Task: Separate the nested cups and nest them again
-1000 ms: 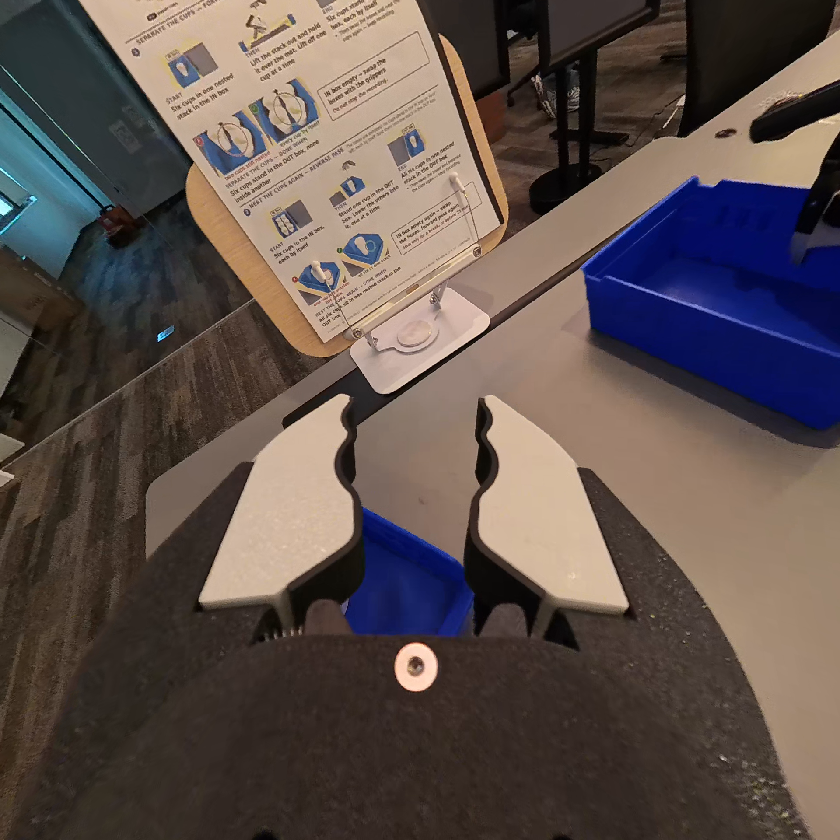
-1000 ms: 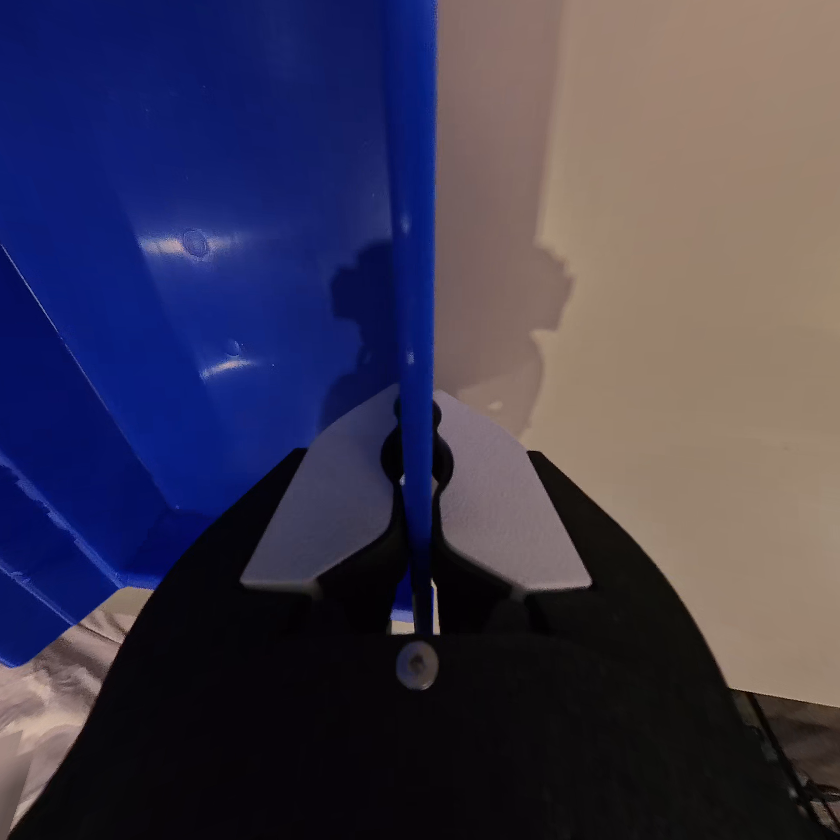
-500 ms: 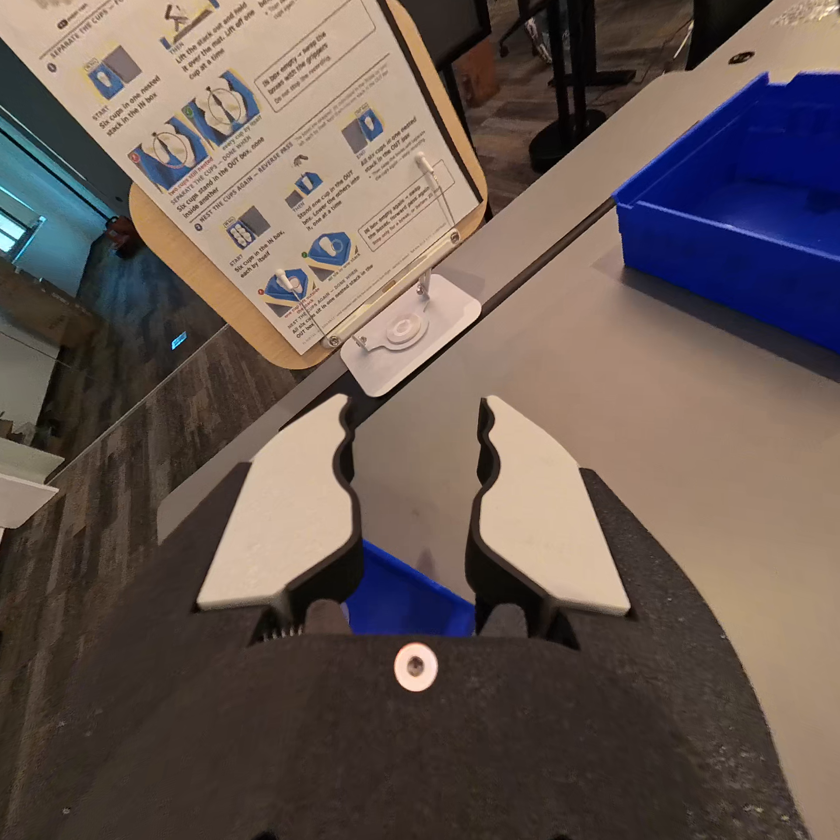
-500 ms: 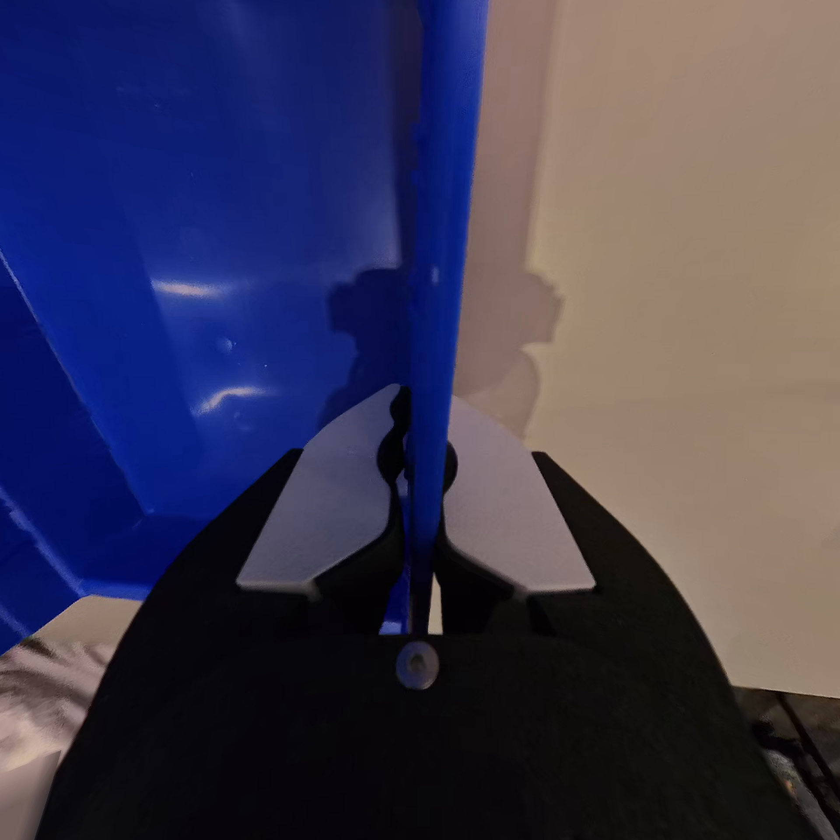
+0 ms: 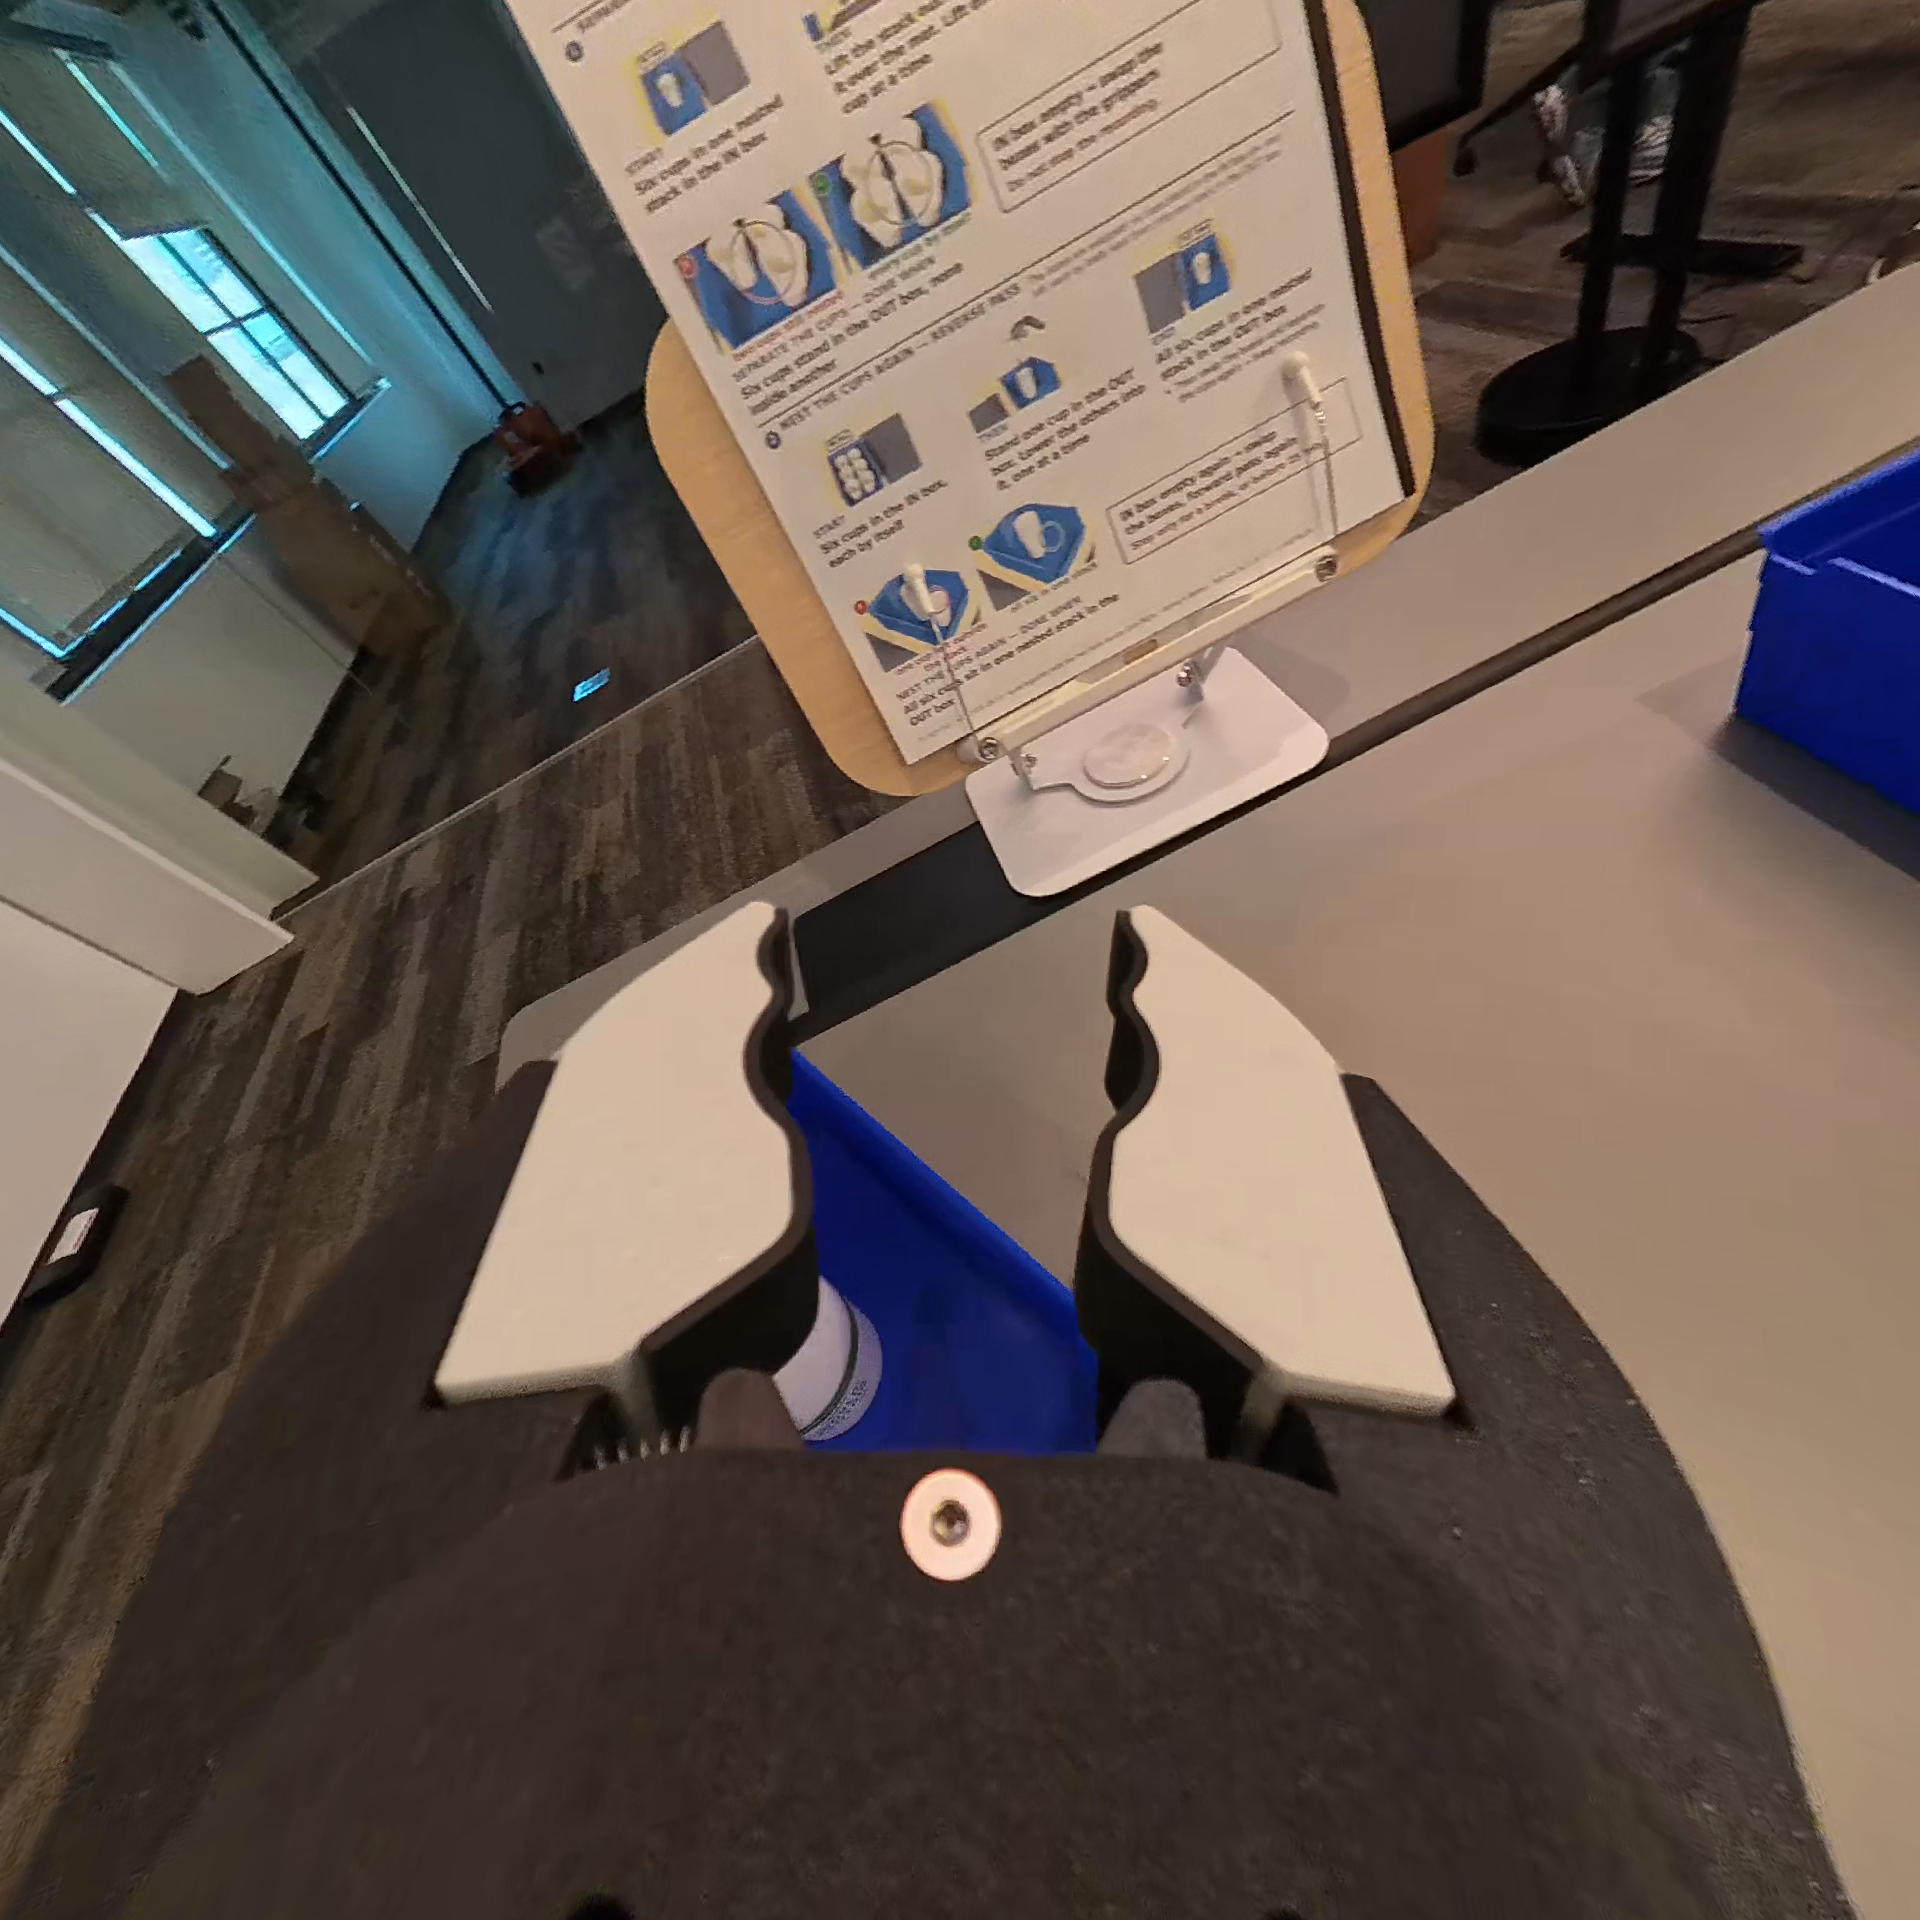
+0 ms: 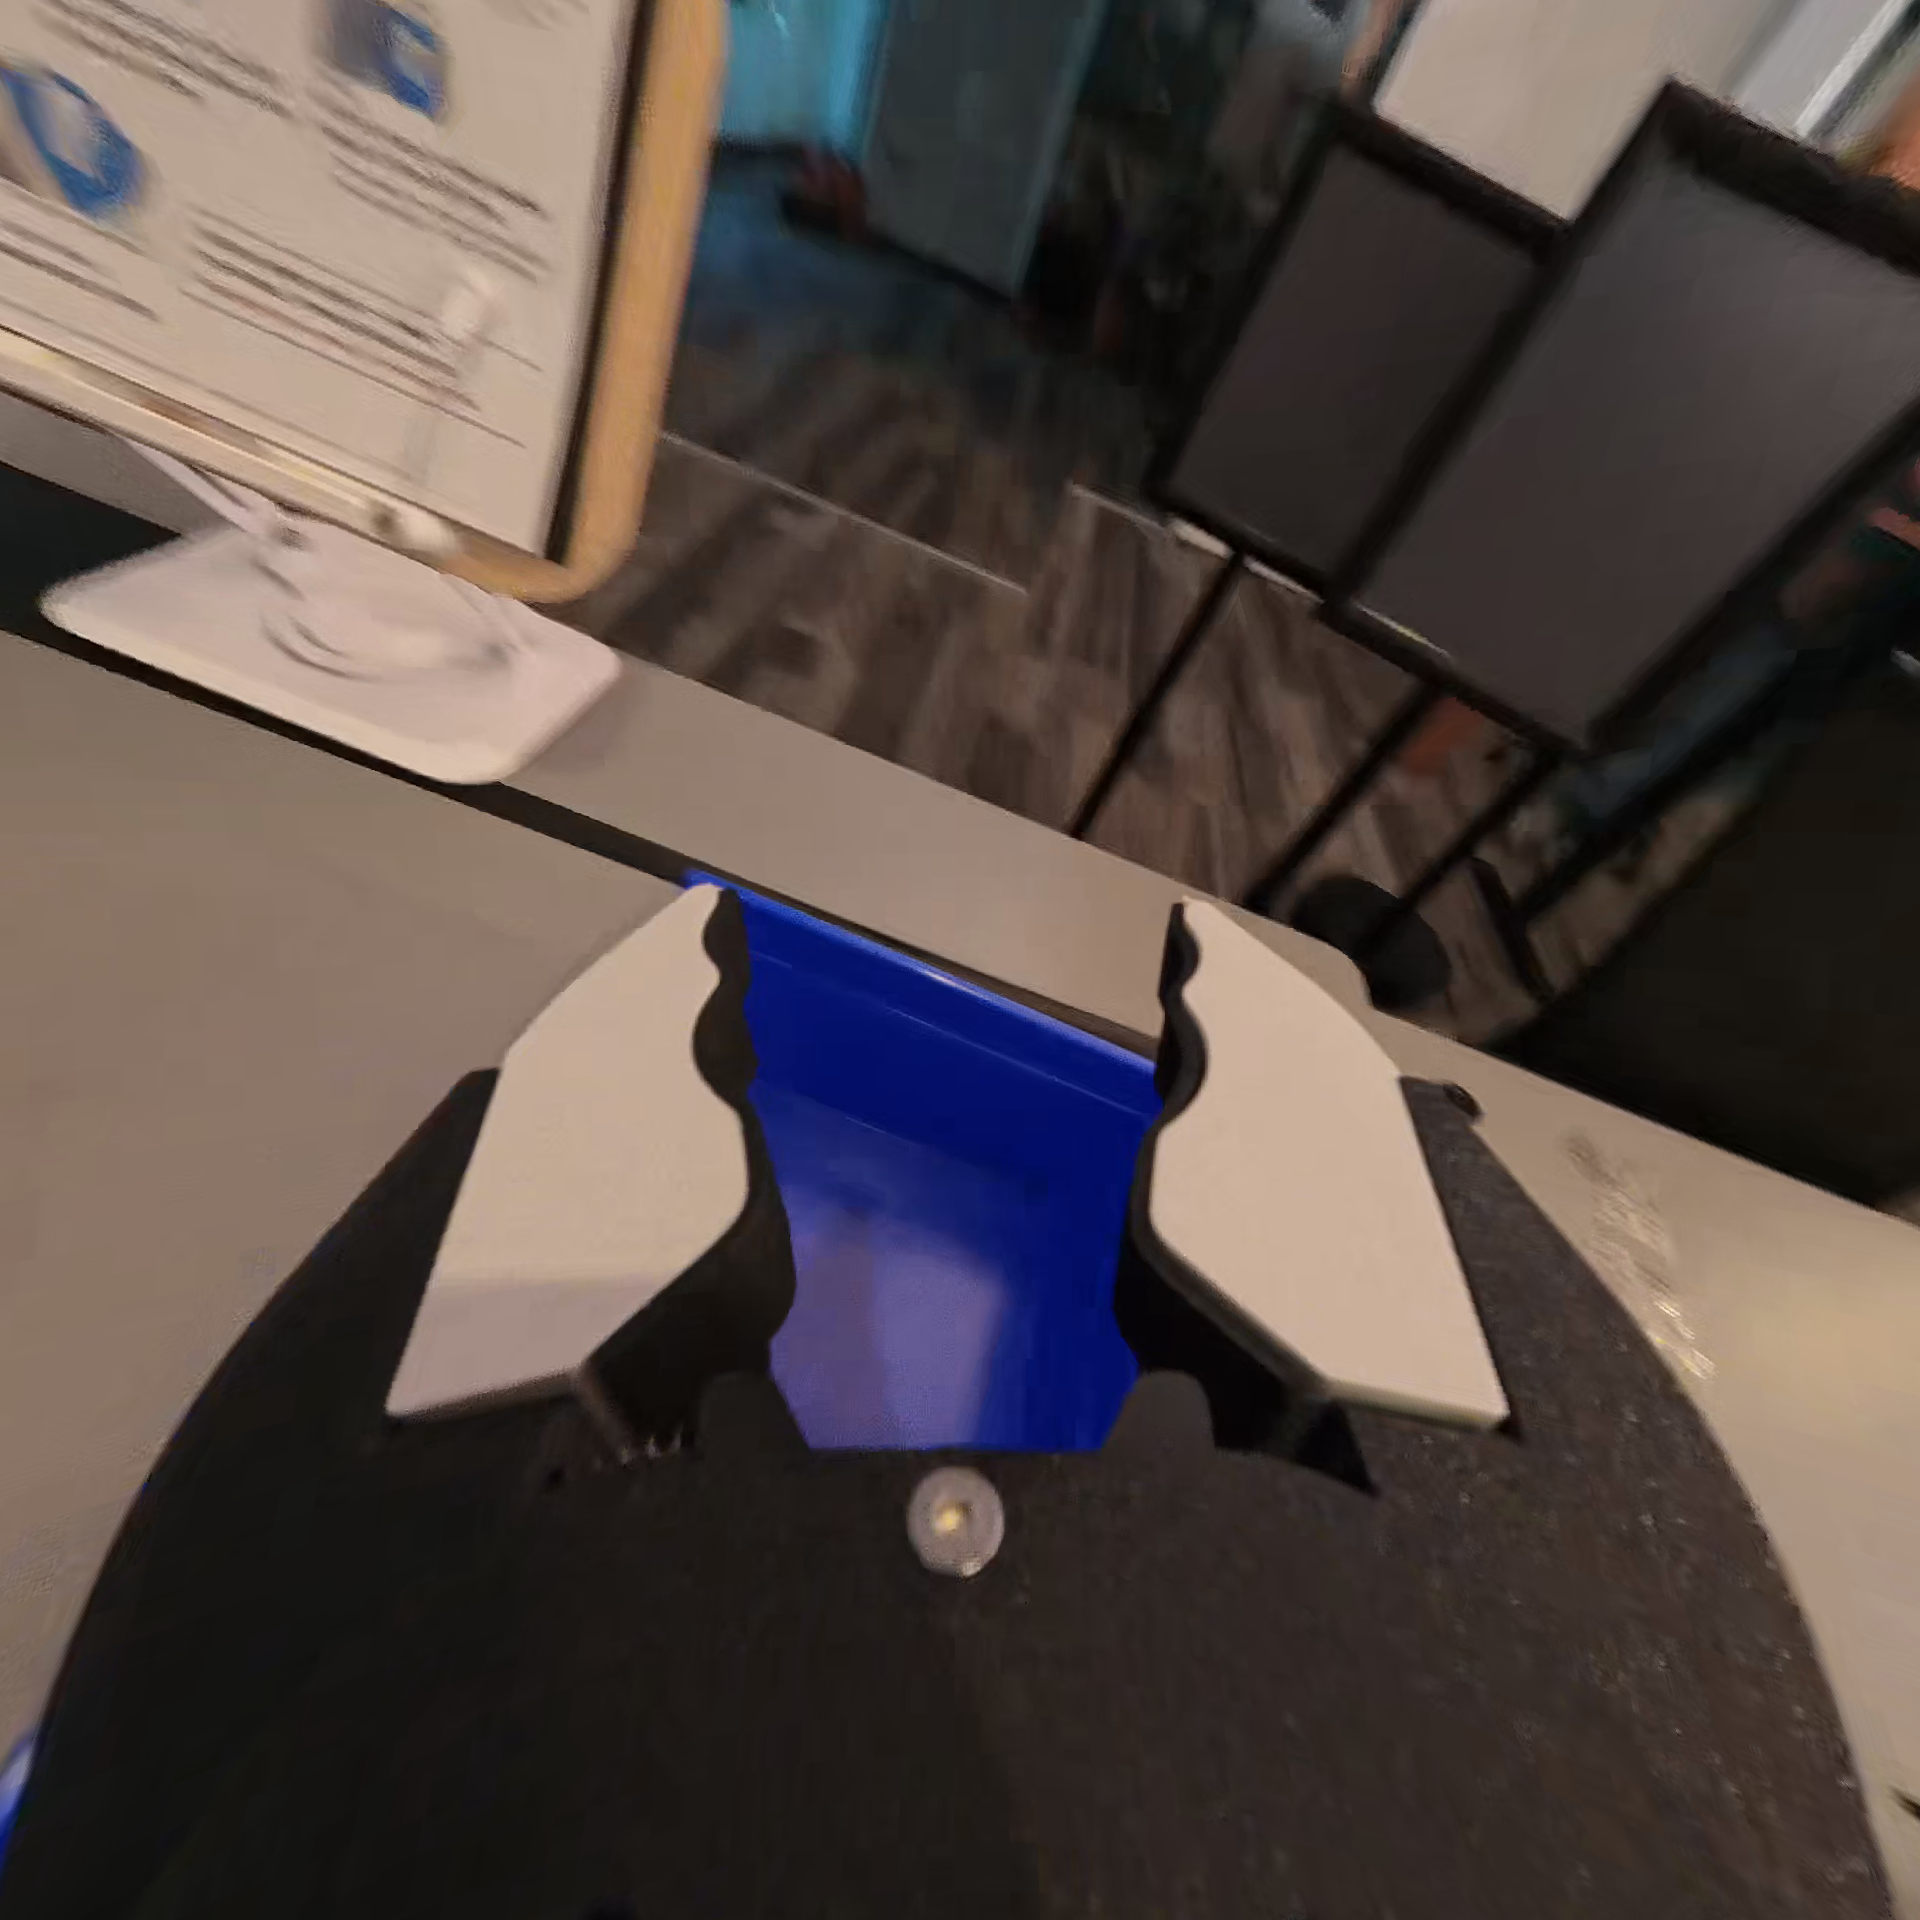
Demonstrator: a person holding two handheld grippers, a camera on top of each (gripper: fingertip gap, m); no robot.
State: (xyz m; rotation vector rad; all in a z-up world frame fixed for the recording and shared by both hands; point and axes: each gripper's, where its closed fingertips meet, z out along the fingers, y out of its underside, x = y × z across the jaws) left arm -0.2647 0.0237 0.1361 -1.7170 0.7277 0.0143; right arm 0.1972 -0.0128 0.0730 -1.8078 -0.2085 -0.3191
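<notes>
Left wrist view, grey table [image 5: 1455, 1039], instruction board [image 5: 1018, 343], patterned carpet [image 5: 447, 987], both grippers' jaws open, empty.

A grey table [image 5: 1507, 1039] runs beside a floor of dark, patchy carpet tiles [image 5: 436, 987] in an office lit by daylight from tall windows [image 5: 208, 343] at the far left, where cardboard boxes [image 5: 312, 520] stand against the wall. An instruction sheet on a rounded wooden board [image 5: 1039, 364] rises from a white stand [image 5: 1143, 790] at the table's far edge, with a black pedestal base [image 5: 1590, 384] on the carpet behind it. Across the aisle, dark panels on thin black legs [image 6: 1455, 436] stand against a pale wall.
</notes>
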